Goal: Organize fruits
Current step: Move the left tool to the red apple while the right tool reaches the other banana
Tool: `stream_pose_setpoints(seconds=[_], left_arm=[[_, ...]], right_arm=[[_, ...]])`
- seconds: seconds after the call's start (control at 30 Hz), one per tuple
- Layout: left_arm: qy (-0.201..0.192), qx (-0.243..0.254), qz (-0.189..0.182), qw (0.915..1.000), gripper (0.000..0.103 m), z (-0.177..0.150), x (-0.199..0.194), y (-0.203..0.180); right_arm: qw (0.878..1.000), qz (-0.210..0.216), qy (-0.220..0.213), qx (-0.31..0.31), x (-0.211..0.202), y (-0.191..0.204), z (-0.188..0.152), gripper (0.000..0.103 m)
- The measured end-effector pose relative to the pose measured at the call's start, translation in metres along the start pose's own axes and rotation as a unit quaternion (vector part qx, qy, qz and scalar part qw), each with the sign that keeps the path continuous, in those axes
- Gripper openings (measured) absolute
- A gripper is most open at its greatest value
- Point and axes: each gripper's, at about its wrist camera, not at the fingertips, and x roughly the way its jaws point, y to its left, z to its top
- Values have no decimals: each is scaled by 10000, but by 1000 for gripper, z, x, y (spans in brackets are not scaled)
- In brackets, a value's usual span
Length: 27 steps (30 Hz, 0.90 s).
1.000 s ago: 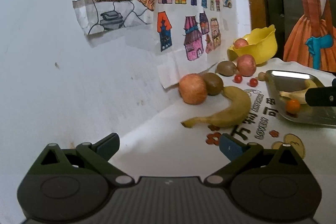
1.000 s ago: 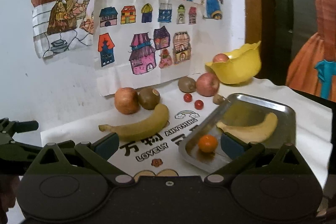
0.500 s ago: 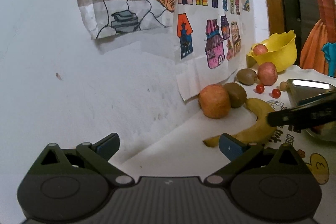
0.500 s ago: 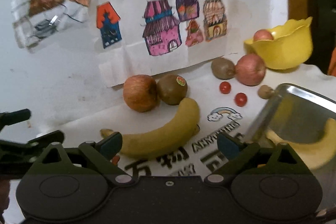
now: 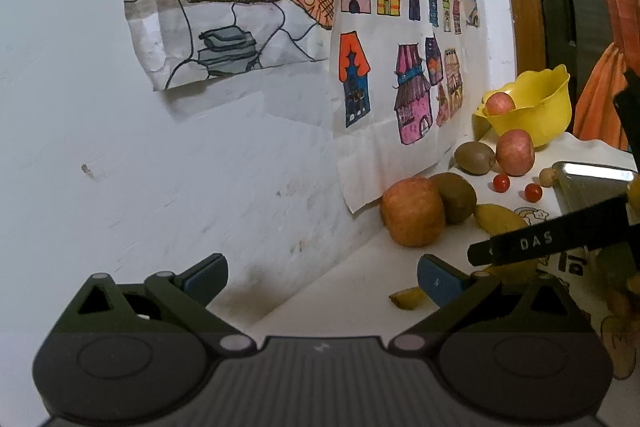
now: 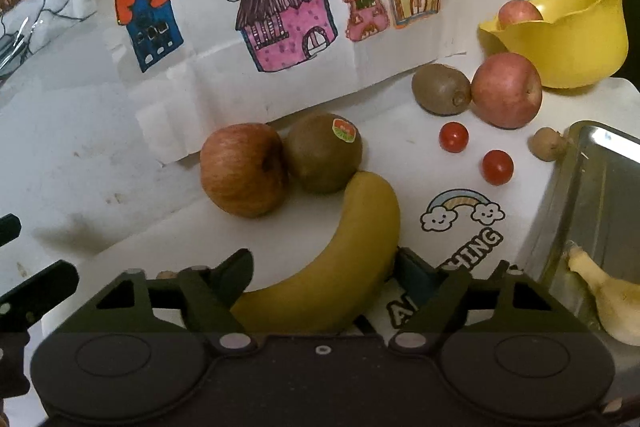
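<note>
Banana (image 6: 344,251), curved and greenish-yellow, lies between the wide-spread fingers of the right gripper (image 6: 324,267), ungrasped, its tip touching the kiwi (image 6: 324,151).

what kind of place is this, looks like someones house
Probably a home, perhaps a child's room or a dining corner: hand-coloured drawings are taped to the white wall, and fruit lies on a cartoon-print tablecloth beside a yellow bowl.
</note>
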Motion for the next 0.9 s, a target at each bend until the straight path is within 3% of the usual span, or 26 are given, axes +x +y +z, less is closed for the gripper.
stream_pose_setpoints(seconds=[0.2,0.43,0.67,0.9], left_arm=[[33,-41,-157,9999,103,4,9,-5],[88,126,-419,9990,103,17,29,-18],[335,151,-765,9964,102,23,57,-44],[609,226,-672,9956,94,27,86,-60]], right_arm=[[9999,108,-3,6,-11,-6,-5,63],[9984,540,150,-109,-42,-1,-30,55],[9984,523,0,-196,-70,-4,-53,54],[9982,592,-97,-82,-75,-11,-62,54]])
